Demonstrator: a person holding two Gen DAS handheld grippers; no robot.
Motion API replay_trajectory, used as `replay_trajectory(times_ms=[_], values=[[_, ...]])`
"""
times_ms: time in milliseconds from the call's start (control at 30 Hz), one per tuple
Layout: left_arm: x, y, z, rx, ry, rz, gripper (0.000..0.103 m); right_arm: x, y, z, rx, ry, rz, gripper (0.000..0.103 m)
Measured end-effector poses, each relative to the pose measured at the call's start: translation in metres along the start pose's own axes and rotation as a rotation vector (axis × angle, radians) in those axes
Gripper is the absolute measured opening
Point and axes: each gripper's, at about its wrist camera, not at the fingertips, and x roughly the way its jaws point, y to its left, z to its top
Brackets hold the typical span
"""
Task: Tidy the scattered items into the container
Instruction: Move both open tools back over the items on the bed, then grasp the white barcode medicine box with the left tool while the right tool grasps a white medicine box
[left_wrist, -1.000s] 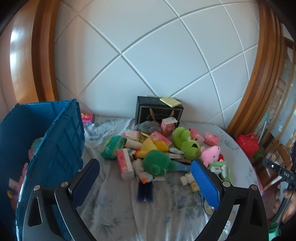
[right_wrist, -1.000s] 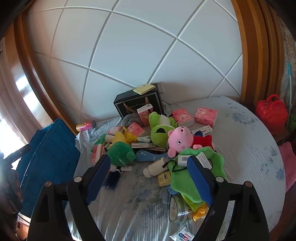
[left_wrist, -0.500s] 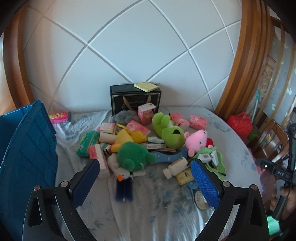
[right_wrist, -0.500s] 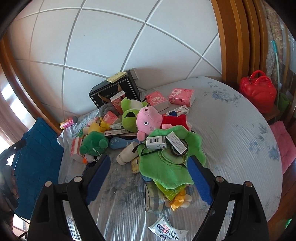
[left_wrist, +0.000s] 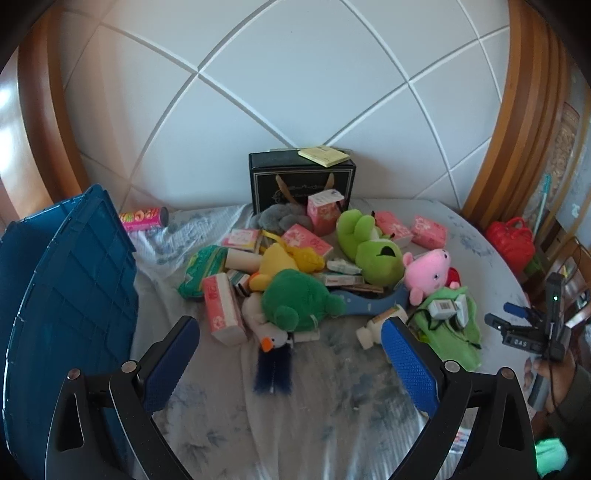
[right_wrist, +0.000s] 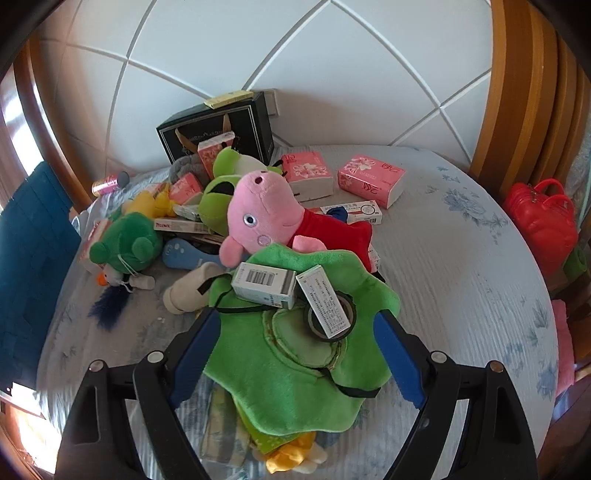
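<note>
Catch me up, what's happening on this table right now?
Both tongs are open and empty. The right tongs straddle the green plush mat, which carries two small boxes and a tape roll. The left tongs hover before the toy pile, aimed near the dark green plush. The blue crate waits at left.

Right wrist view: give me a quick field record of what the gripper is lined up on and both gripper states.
target: green plush mat, between the open fingers of the right gripper
on target: two small white boxes and a tape roll lie on the mat
behind target: pink pig plush
right gripper: open, nothing held
left gripper: open, nothing held, facing the pile
container: blue crate, left of the pile
</note>
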Motion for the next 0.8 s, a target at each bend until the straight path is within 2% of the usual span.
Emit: replay_trajectory(times_ms=[133,167,267,300,467,533,600,800], values=[[0.022,-0.013,-0.007,0.017,0.031,-0.003,0.1,0.033,-0.011,-0.003,-0.028,0.039,0.025,0.085],[0.031,-0.021,-0.009,0.032,0.034,-0.021,0.1,0.039,-0.013,-0.004,-0.035,0.044,0.032,0.081],[0.063,-0.051,-0.012,0.081,0.068,-0.087,0.1,0.054,-0.015,-0.006,-0.064,0.074,0.042,0.056],[0.074,-0.06,-0.012,0.081,0.086,-0.106,0.1,0.059,-0.016,-0.007,-0.065,0.082,0.05,0.052],[0.105,-0.101,-0.006,0.114,0.119,-0.17,0.1,0.074,-0.021,-0.01,-0.06,0.094,0.075,0.051],[0.113,-0.114,-0.007,0.141,0.132,-0.182,0.1,0.078,-0.021,-0.009,-0.059,0.095,0.08,0.048],[0.123,-0.123,-0.007,0.163,0.143,-0.198,0.1,0.079,-0.023,-0.008,-0.048,0.087,0.082,0.036],[0.16,-0.158,-0.011,0.25,0.187,-0.266,0.1,0.07,-0.033,-0.004,-0.002,0.07,0.106,0.029]])
